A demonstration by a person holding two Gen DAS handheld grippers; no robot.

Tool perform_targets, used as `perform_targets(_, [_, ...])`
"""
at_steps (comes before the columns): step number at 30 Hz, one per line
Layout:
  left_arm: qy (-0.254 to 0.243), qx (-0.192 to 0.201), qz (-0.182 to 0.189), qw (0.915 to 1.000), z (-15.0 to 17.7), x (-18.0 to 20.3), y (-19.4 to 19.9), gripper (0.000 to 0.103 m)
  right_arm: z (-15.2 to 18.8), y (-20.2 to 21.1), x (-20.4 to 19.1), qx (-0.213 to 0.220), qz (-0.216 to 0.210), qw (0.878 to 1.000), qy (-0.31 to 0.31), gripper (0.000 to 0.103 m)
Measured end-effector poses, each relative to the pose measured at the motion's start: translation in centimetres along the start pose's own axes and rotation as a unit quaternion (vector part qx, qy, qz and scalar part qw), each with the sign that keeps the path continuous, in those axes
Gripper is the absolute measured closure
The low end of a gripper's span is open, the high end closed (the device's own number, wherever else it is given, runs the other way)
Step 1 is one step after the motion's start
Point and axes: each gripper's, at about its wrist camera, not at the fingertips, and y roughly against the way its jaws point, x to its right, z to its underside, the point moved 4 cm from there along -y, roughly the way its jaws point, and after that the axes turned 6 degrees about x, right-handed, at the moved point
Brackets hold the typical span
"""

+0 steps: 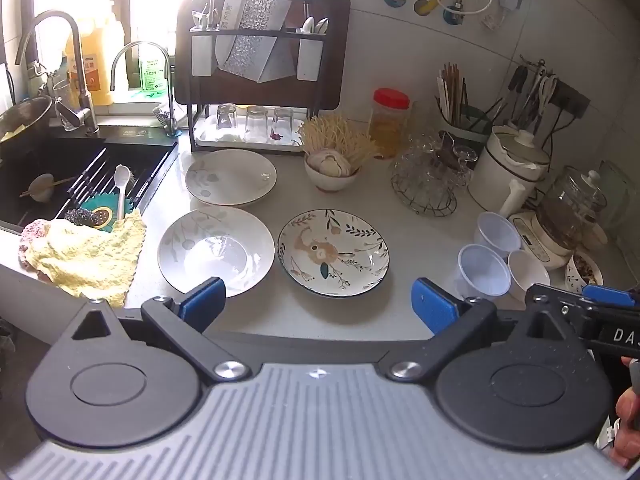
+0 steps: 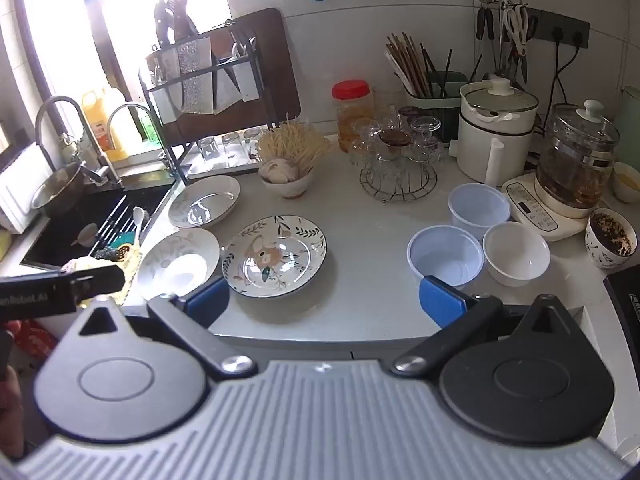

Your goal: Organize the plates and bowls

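Three plates lie on the grey counter: a white leaf-print plate (image 1: 231, 176) at the back, a second one (image 1: 216, 249) in front of it, and a flower-print plate (image 1: 333, 252) to its right. Right of them stand two translucent plastic bowls (image 1: 483, 272) (image 1: 497, 233) and a white bowl (image 1: 528, 271). In the right wrist view they show as plates (image 2: 204, 201) (image 2: 179, 258) (image 2: 275, 255) and bowls (image 2: 445, 257) (image 2: 479, 205) (image 2: 516, 251). My left gripper (image 1: 319, 305) is open and empty, at the counter's front edge before the plates. My right gripper (image 2: 324, 302) is open and empty, between flower plate and bowls.
A sink (image 1: 60, 168) with a yellow cloth (image 1: 86, 256) lies at the left. A dish rack (image 1: 256, 80) with glasses stands at the back. A garlic bowl (image 1: 331, 168), a jar (image 1: 390, 122), a wire glass stand (image 1: 426, 184), a white pot (image 1: 508, 164) and a kettle (image 1: 572, 208) crowd the right.
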Motion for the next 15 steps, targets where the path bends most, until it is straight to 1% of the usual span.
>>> perform_targets(2, [0.004, -0.002, 0.0, 1.0, 0.0, -0.1, -0.1, 0.002, 0.0, 0.0, -0.3, 0.001, 0.0, 1.0, 0.002, 0.0])
perform_targets(3, [0.002, 0.005, 0.002, 1.0, 0.0, 0.0, 0.0, 0.002, 0.0, 0.0, -0.4, 0.002, -0.001, 1.0, 0.003, 0.0])
perform_targets(9, [0.003, 0.008, 0.005, 0.9999, 0.0, -0.1, 0.0, 0.002, 0.0, 0.0, -1.0, 0.002, 0.001, 1.0, 0.005, 0.0])
perform_targets(15, [0.003, 0.005, 0.01, 0.9999, -0.1, 0.0, 0.0, 0.002, -0.1, 0.0, -1.2, 0.004, 0.007, 1.0, 0.004, 0.0])
